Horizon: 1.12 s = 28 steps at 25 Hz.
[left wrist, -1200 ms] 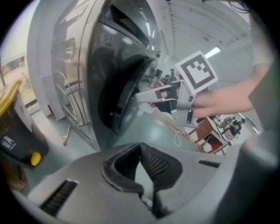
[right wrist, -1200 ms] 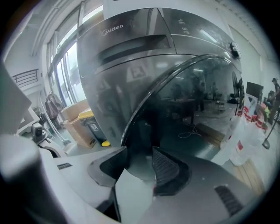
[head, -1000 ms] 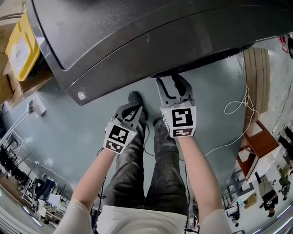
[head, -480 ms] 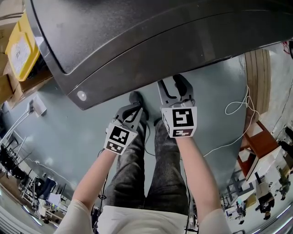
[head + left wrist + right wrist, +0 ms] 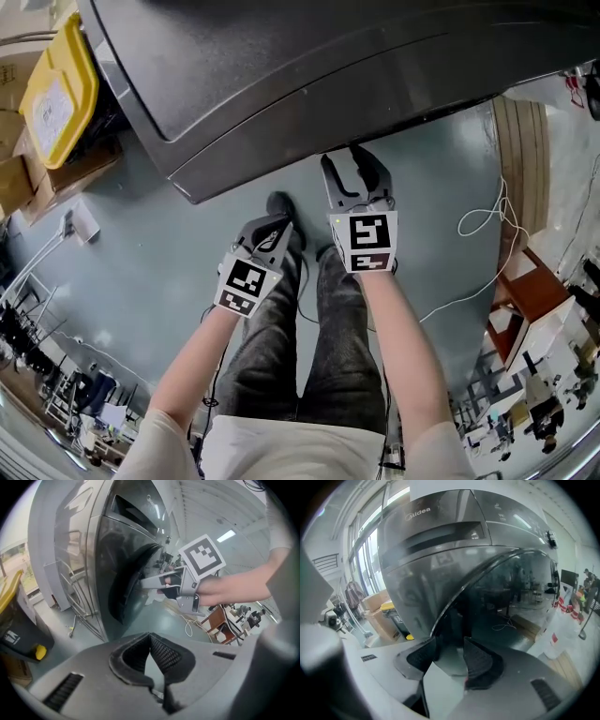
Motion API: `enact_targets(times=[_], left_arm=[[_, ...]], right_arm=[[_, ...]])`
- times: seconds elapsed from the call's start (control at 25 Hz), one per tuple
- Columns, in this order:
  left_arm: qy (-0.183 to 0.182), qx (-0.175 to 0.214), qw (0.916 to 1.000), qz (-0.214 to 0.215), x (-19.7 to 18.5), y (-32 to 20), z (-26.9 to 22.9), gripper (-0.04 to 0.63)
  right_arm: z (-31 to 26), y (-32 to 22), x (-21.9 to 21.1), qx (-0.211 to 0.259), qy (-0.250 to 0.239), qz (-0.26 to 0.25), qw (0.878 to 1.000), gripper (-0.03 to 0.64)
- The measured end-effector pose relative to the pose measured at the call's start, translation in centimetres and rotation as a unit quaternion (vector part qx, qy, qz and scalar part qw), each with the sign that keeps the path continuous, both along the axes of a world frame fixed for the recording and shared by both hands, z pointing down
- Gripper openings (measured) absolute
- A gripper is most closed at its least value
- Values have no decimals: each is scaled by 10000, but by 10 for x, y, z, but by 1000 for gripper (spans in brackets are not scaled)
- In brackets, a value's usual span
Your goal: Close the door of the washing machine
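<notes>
The dark grey washing machine [image 5: 328, 66] fills the top of the head view. Its round dark-glass door [image 5: 131, 583] stands ajar at the front, and its chrome-rimmed bulge [image 5: 506, 597] looms large in the right gripper view. My right gripper [image 5: 354, 161] reaches up to the door's edge. Its jaws [image 5: 450, 651] stand open, with the door's rim in the gap between the pads. In the left gripper view it [image 5: 150, 582] lies against that edge. My left gripper [image 5: 278, 225] hangs lower and to the left, clear of the machine. It [image 5: 150, 639] is shut on nothing.
A yellow bin [image 5: 58, 89] and cardboard boxes [image 5: 14, 183] stand left of the machine. To the right are a wooden plank [image 5: 525, 150], a white cable [image 5: 483, 220] on the floor and a red-brown stool [image 5: 530, 295]. The person's legs [image 5: 309, 328] are below the grippers.
The head view has shifted a little, and the dark strip of door under the machine's front looks narrower. Both grippers keep their places.
</notes>
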<state>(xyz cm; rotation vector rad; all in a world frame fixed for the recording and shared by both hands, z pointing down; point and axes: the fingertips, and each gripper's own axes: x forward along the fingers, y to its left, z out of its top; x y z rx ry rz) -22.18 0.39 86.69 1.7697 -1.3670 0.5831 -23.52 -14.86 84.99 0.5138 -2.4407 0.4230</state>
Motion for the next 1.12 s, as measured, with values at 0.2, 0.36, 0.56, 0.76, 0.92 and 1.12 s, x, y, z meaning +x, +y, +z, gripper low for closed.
enact_targets(times=[0.2, 0.36, 0.56, 0.76, 0.92, 1.12], left_arm=[[-77, 217, 9997, 44, -6, -15, -40, 9], [-107, 324, 9994, 71, -9, -17, -83, 9], [-209, 526, 9982, 196, 0, -22, -152, 9], [-290, 808, 9962, 130, 1, -21, -226, 9], [-399, 953, 9946, -41, -12, -20, -290, 9], [-463, 1221, 9914, -73, -22, -23, -362, 9]], right_arm=[[-40, -3, 15, 159, 60, 13, 9999, 204], [-81, 4, 29, 188, 130, 82, 9997, 204], [-148, 14, 54, 233, 165, 162, 9995, 193], [-221, 29, 81, 278, 202, 206, 9992, 185], [-283, 31, 100, 378, 106, 304, 9988, 167], [-360, 27, 113, 566, -62, 336, 9978, 152]])
